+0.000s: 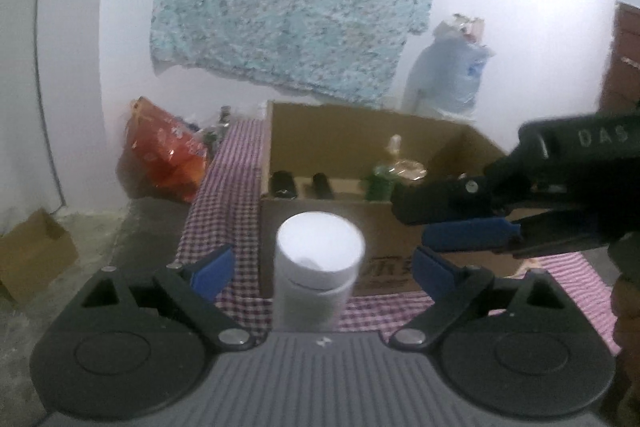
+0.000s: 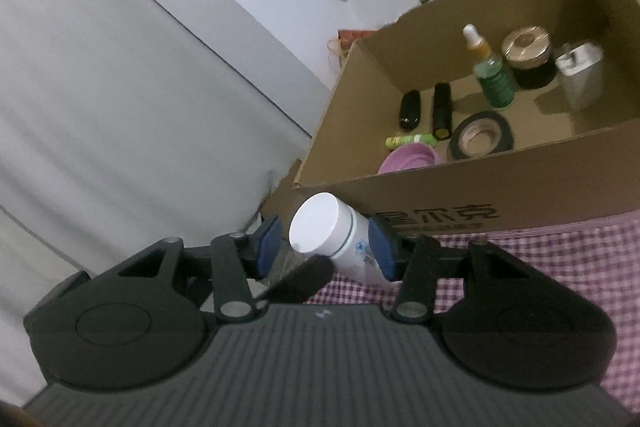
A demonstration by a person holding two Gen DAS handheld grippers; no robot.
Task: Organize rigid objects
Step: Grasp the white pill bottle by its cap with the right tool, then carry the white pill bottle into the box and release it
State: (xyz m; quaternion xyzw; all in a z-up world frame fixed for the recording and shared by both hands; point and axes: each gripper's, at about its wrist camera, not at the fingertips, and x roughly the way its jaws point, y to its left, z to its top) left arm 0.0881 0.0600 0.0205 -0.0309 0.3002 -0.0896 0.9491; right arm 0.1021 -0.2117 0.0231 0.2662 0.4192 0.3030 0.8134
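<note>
A white capped bottle (image 1: 318,267) stands between my left gripper's (image 1: 323,265) wide-open blue pads, touching neither. It also shows in the right wrist view (image 2: 340,241), tilted, touching the right pad of my right gripper (image 2: 326,249) with a gap at the left pad. My right gripper also shows in the left wrist view (image 1: 472,237), coming in from the right with its pads close together. The open cardboard box (image 2: 440,195) just beyond holds several items: two black tubes, a green dropper bottle (image 2: 494,75), a dark jar, a tape roll (image 2: 482,135), a pink lid.
The box sits on a red-checked cloth (image 1: 228,187). An orange bag (image 1: 168,155) and a small cardboard box (image 1: 32,255) lie on the floor to the left. A blue bag (image 1: 452,75) stands by the back wall, under a hanging floral cloth.
</note>
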